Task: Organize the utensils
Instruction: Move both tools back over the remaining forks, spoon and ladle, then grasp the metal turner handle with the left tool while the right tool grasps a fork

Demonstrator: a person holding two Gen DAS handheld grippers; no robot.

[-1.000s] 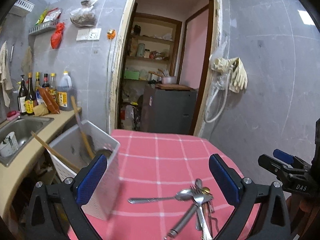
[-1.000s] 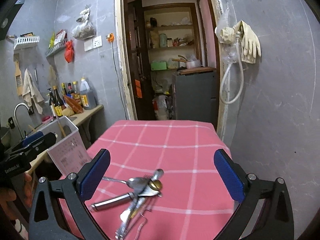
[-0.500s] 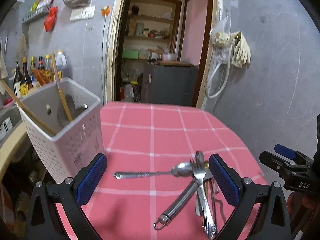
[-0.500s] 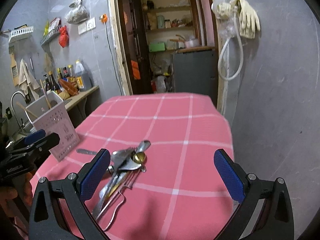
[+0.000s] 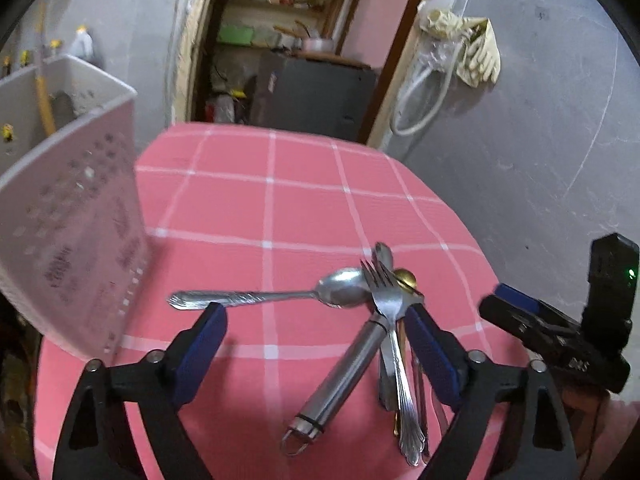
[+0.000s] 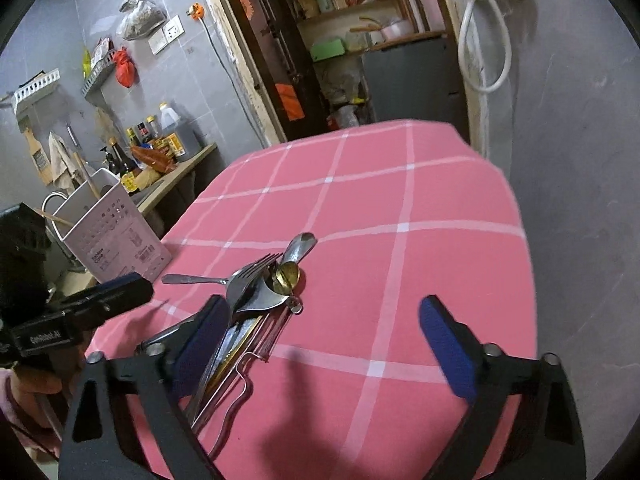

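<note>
Hovering: left gripper (image 5: 314, 344) over utensil pile (image 5: 384, 320) | right gripper (image 6: 324, 340) likewise, seemingly | jaws wide, empty

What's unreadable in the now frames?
- White caddy: motion-blurred in the left wrist view, its left side cut by the edge, so its contents are unclear.
- Utensil pile: in the right wrist view, handles run behind the right gripper finger; the count is uncertain.
- Caddy label: print too small to read.
- Left gripper: open, empty.
</note>
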